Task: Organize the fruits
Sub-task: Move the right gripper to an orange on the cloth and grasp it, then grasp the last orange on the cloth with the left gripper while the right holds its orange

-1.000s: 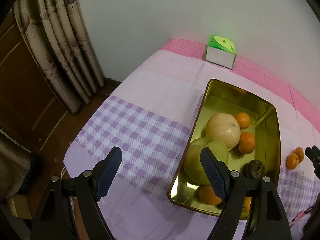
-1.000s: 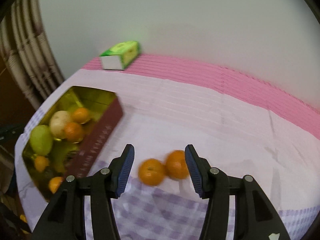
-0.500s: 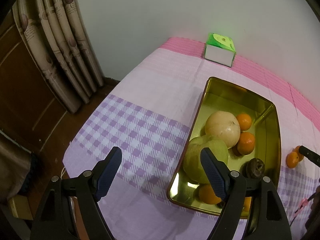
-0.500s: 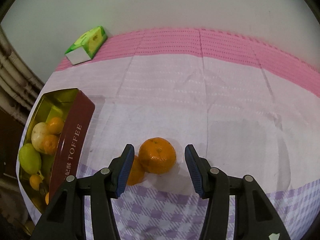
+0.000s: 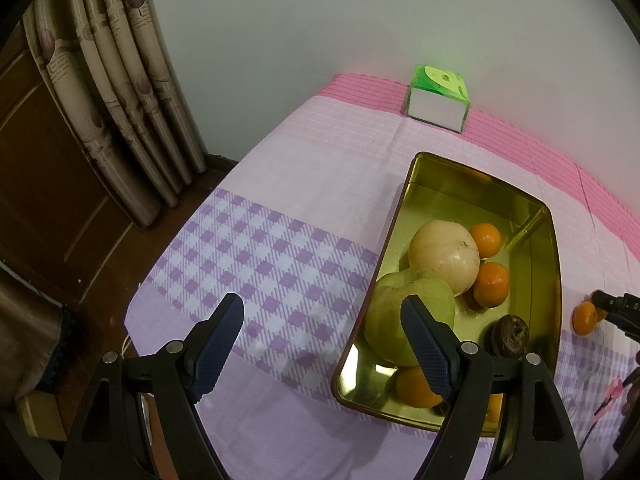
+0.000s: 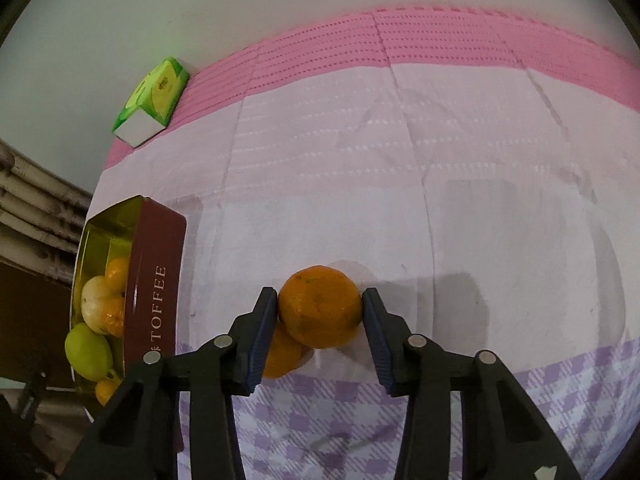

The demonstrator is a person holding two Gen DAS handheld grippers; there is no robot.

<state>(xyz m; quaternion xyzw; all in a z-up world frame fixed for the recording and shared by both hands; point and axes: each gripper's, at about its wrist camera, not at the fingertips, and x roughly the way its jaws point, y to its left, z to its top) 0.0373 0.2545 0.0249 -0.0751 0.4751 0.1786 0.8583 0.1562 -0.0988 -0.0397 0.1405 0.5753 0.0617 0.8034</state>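
My right gripper (image 6: 320,300) is closing on a mandarin (image 6: 320,314) that lies on the pale cloth, and both blue pads touch its sides. A second mandarin (image 6: 282,354) rests against it, lower left, partly behind the left finger. The gold tin (image 6: 154,280), marked TOFFEE, stands to the left. In the left wrist view the tin (image 5: 540,264) holds a green pear (image 5: 386,320), a pale round fruit (image 5: 444,256), several mandarins (image 5: 491,284) and a dark fruit (image 5: 510,334). My left gripper (image 5: 322,304) hangs open above the tin's near left edge, with nothing between its fingers.
A green and white tissue box (image 5: 438,100) stands at the back against the wall. Curtains (image 5: 120,100) and a wooden door hang beyond the table's left edge. The checked purple band of cloth (image 5: 260,264) lies left of the tin.
My right gripper rolled, sank toward the two mandarins and narrowed its jaws onto the nearer one. The left gripper and the tin kept still.
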